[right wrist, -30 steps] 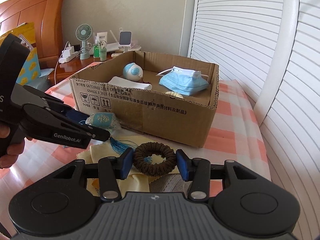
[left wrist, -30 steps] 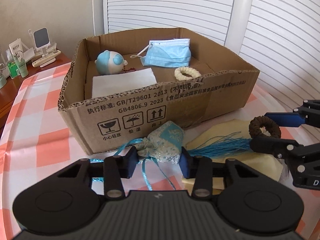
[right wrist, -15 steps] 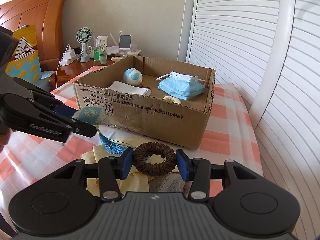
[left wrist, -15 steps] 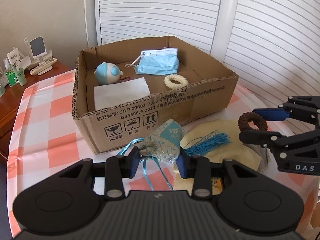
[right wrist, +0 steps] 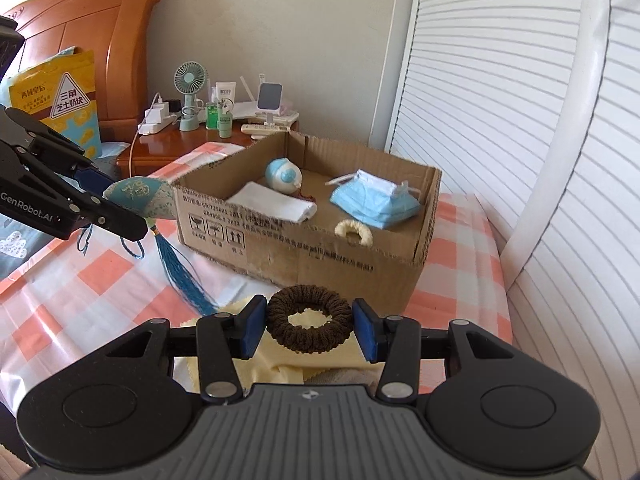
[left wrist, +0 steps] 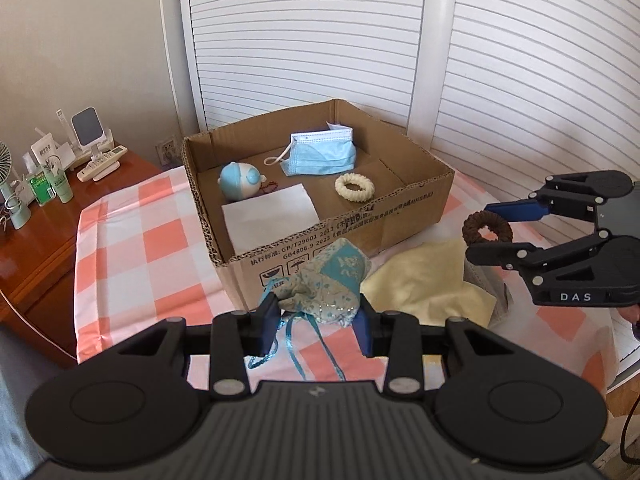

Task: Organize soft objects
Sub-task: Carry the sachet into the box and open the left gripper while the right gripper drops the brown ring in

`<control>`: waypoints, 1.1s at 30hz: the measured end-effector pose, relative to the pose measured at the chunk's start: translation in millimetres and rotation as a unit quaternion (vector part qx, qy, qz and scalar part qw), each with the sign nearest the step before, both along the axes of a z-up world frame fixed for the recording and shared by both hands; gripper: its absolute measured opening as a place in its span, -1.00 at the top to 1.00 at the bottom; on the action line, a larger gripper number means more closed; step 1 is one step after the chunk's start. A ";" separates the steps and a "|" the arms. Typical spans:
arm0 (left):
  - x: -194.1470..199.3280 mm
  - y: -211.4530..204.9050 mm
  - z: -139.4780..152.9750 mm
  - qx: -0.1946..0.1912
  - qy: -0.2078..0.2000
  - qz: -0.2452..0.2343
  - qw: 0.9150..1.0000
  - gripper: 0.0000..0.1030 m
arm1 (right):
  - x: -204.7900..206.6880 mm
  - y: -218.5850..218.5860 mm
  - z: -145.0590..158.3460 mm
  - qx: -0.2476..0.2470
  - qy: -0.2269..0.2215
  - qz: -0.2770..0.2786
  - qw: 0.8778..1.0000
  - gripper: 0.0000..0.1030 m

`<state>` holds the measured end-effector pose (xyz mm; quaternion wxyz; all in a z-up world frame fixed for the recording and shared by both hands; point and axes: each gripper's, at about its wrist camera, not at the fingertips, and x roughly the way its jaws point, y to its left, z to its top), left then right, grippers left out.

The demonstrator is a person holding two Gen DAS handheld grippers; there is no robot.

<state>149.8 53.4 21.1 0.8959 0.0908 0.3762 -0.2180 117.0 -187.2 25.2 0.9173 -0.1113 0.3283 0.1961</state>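
My left gripper [left wrist: 318, 316] jaws pinch the sachet [left wrist: 328, 282] at lower centre; right gripper [right wrist: 309, 326] clamps the brown scrunchie [right wrist: 309, 320], probably lightly.

The cardboard box [left wrist: 360, 216] is matt, rough brown corrugated paper, and inside it lie a pleated cloth-like face mask [left wrist: 322, 155] and a ribbed cream scrunchie [left wrist: 354, 187]. The sachet [left wrist: 328, 280] is patterned cloth with a faint sparkle, the brown scrunchie [right wrist: 309, 319] fuzzy knit. The desk [left wrist: 132, 256] wears a smooth checked cover, the nightstand [right wrist: 168, 148] glossy wood.
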 end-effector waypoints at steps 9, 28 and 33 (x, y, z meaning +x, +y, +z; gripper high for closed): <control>8.2 5.2 36.8 0.005 -0.033 -0.011 0.999 0.28 | 46.0 9.8 25.7 0.015 -0.020 0.007 1.000 0.00; 109.2 -31.2 59.3 0.022 -0.067 -0.003 0.998 0.28 | 94.8 21.6 12.6 0.024 -0.014 -0.039 0.999 -1.00; 136.3 -47.5 54.2 0.023 -0.056 0.000 0.998 0.28 | 77.5 16.6 2.1 0.022 0.009 -0.062 0.998 -1.00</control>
